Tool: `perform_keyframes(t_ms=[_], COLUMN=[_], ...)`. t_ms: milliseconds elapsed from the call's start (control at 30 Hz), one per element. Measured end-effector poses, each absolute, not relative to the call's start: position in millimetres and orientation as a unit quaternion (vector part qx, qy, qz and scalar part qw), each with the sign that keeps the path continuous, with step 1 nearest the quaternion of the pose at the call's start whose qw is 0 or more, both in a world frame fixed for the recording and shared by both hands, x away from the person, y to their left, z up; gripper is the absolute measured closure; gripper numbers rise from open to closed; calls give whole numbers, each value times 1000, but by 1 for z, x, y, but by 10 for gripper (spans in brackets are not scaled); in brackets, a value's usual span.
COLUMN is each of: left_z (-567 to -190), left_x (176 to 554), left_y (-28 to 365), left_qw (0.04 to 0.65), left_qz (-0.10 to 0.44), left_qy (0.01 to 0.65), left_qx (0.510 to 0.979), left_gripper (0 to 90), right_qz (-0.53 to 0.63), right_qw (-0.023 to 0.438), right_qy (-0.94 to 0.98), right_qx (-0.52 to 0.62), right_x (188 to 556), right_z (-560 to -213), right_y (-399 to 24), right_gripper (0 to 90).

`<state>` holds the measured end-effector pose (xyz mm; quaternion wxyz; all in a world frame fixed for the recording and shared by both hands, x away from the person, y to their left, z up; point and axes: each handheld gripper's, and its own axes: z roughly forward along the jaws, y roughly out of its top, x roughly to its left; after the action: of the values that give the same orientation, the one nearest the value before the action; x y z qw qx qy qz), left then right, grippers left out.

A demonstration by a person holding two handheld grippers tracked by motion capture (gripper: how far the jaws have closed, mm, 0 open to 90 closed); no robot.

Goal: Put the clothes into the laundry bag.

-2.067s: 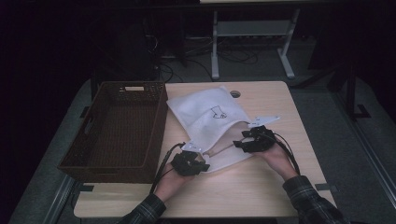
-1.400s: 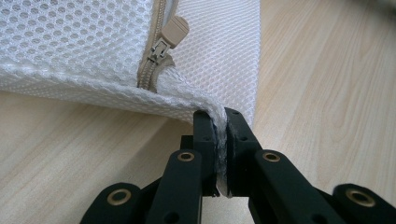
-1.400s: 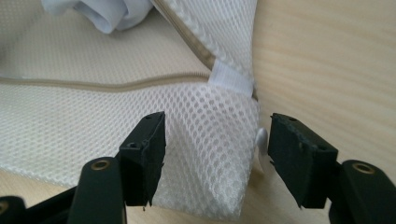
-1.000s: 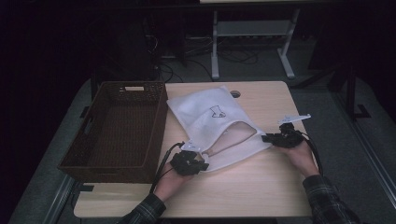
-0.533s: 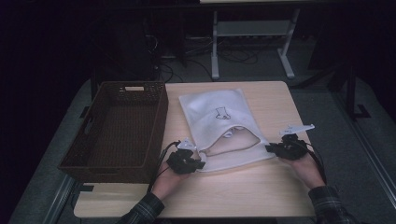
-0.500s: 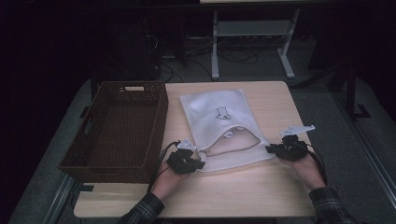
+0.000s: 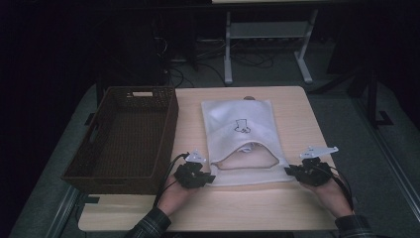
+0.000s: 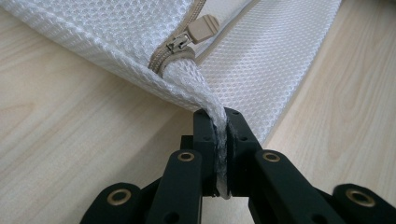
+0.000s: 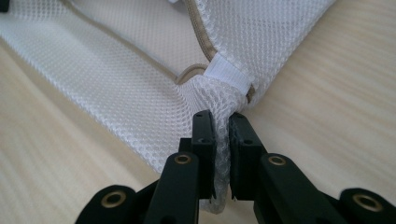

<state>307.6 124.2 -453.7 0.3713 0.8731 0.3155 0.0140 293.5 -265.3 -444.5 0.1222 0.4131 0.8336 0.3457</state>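
At the centre of the worktop [image 7: 297, 208] lies a white mesh laundry bag [image 7: 240, 119], flat, its zippered mouth gaping towards you. Your left claw [image 7: 207, 174] pinches the bag's near corner at 7 o'clock, just below the tan zipper pull [image 8: 201, 27]. Your right claw [image 7: 292, 170] pinches the opposite corner at 5 o'clock. A brown wicker basket [image 7: 94, 166] sits at 9 o'clock, beside the bag.

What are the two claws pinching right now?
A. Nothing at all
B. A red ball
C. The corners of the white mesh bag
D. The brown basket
C. The left claw is shut on the white mesh bag at the corner by its zipper pull, and the right claw is shut on the opposite near corner.
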Motion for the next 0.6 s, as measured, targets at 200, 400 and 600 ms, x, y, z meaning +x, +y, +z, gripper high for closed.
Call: perform_keyframes(t_ms=[200,400,600], left_z=[-456,-454,-443], left_x=[300,299,298], left_y=[125,125,128], left_qw=[362,358,366], left_qz=[14,25,58], left_qy=[314,318,320], left_qx=[877,877,872], left_gripper=[840,728,452], right_qz=[322,327,369], right_qw=[115,104,118], right_qy=[849,846,827], right_qx=[403,409,407], right_x=[282,284,285], right_z=[-451,-453,-445], right_y=[-263,-266,-272], right_gripper=[820,685,317])
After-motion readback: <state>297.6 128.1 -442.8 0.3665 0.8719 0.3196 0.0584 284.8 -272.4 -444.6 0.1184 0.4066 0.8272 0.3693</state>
